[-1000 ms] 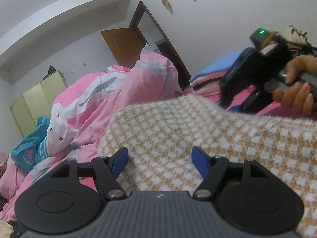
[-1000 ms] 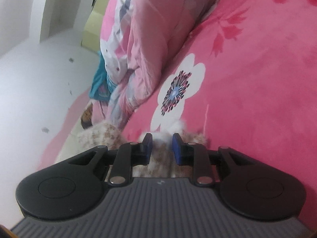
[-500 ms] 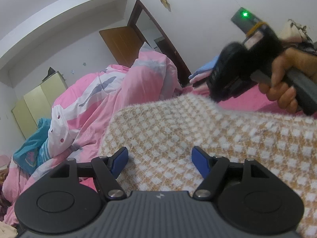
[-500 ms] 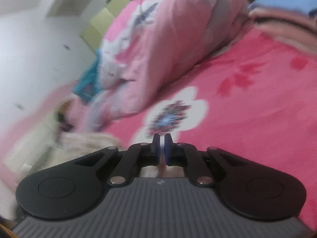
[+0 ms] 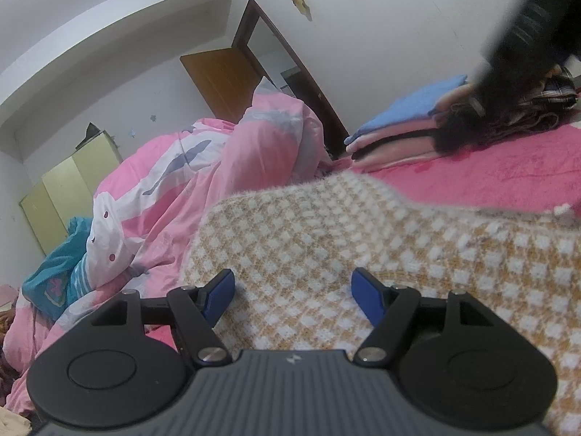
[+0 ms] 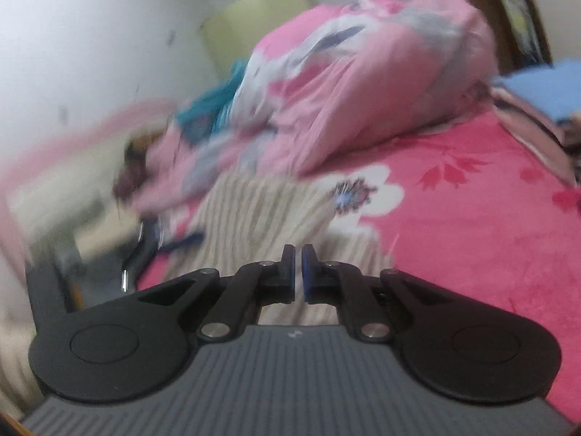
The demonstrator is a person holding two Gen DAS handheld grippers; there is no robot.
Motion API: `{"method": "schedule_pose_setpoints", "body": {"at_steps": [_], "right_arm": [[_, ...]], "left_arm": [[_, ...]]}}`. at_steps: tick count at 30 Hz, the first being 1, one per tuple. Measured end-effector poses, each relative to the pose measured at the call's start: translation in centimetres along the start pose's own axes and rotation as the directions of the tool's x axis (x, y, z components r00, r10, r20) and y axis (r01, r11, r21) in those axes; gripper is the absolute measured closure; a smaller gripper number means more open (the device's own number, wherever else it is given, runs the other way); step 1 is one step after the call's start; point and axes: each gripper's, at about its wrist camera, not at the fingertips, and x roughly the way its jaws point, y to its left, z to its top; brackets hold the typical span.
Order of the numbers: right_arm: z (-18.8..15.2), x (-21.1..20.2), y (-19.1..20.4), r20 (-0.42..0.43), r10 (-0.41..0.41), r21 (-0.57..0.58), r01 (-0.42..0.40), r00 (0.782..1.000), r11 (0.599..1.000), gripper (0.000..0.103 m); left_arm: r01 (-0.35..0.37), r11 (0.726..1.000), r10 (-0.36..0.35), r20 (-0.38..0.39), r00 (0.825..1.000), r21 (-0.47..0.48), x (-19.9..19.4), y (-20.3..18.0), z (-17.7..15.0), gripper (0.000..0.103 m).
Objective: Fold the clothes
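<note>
**Layout of Bed and Surroundings**

The checked garment (image 5: 363,250) lies on the bed cover (image 5: 508,174), directly ahead of the left gripper (image 5: 292,290), whose fingers stand one on each side of a fold. A heaped quilt (image 5: 218,181) lies left of the garment. A stack of folded clothes (image 5: 399,130) sits behind the garment, at the far right of the bed. Behind the quilt stand a door (image 5: 218,76) and, further left, a cabinet (image 5: 69,189).

A pink quilt (image 5: 225,167) lies heaped at the far left of the bed (image 5: 508,178), a teal cloth (image 5: 54,272) beside it. Yellow-green cabinets (image 5: 69,189) and a brown door (image 5: 221,80) stand against the far wall.
</note>
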Motion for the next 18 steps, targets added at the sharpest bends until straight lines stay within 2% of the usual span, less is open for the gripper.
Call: {"method": "schedule_pose_setpoints", "body": {"at_steps": [5,9,11,16,18], "right_arm": [[-0.5,-1.2,3.2,-0.047,-0.063,-0.106,0.058,0.997,0.993,0.099],[-0.9,-2.2,5.8,-0.079,-0.117,-0.191,0.1,0.99,0.976,0.096],[0.0,-2.7,7.6,-0.069,-0.111,-0.231,0.092,0.991,0.969,0.096],[2.7,0.5,11.5,-0.081,-0.056,-0.316,0.028,0.995,0.948,0.096],[2.4,3.5,11.5,-0.114,-0.131,-0.358,0.082,0.985,0.93,0.096]], "left_arm": [[0.003,1.0,-0.003,0.0,1.0,0.007,0.1,-0.1,0.0,0.031],[0.004,1.0,-0.004,0.003,1.0,0.0,0.1,0.0,-0.1,0.031],[0.001,1.0,-0.001,0.005,1.0,0.004,0.0,-0.1,0.0,0.031],[0.017,1.0,-0.017,0.023,1.0,-0.003,-0.5,0.3,0.1,0.026],[0.027,0.999,-0.026,0.026,0.999,-0.021,-1.4,1.0,0.2,0.021]]}}
